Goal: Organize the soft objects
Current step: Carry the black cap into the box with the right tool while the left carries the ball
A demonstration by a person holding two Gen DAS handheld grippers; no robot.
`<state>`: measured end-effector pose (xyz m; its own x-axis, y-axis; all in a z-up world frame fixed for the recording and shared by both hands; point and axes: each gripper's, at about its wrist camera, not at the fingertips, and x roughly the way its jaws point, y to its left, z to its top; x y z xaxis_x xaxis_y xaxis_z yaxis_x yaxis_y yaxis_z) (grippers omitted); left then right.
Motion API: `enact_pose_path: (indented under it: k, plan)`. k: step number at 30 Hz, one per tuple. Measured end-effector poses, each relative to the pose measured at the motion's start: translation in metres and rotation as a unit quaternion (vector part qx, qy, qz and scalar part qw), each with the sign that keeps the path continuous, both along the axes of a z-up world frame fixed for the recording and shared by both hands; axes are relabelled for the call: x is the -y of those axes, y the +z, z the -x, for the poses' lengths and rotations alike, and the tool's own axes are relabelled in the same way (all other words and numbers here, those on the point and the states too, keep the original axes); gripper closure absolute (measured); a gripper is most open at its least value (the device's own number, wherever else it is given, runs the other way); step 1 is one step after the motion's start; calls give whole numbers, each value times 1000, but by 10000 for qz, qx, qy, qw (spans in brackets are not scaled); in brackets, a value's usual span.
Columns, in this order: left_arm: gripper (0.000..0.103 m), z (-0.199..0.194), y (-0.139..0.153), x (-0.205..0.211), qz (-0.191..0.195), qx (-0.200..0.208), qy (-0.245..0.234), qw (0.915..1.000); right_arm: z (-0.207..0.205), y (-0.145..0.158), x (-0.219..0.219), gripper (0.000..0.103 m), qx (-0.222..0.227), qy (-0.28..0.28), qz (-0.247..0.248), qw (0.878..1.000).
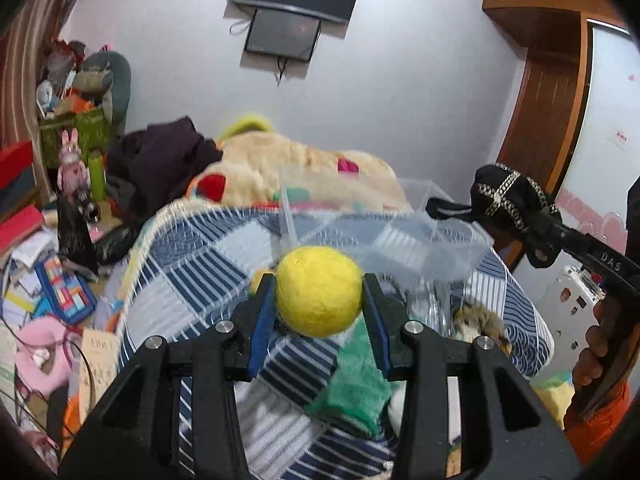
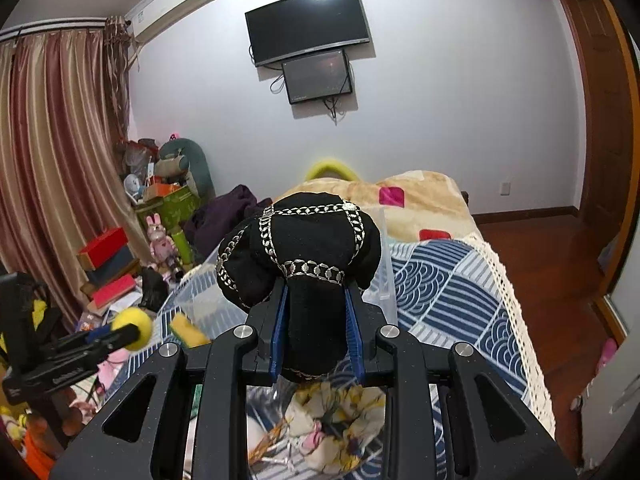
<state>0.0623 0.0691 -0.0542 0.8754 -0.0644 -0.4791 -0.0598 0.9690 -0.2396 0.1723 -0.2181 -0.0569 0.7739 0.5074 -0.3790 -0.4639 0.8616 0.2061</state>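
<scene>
My left gripper is shut on a yellow felt ball and holds it above the bed, in front of a clear plastic bin. The ball also shows in the right wrist view. My right gripper is shut on a black fabric pouch with silver chain trim, held over the bin. The pouch also shows at the right of the left wrist view. A green cloth, a yellow sponge and a floral fabric item lie on the bed.
The bed has a blue patterned quilt and a beige blanket with dark clothes at its far end. The floor at the left is cluttered with boxes, books and toys. A brown furry object lies near the bin.
</scene>
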Motion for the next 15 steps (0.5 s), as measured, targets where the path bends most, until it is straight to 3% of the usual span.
enact_pose_path:
  k: [7, 15]
  plan:
    - [61, -31, 28, 3, -197, 279, -65, 9994, -15, 13, -11, 79, 153, -25, 98, 9998]
    - [61, -80, 34, 15, -402, 81, -329, 9986, -44, 9, -25, 79, -38, 21, 229, 9997]
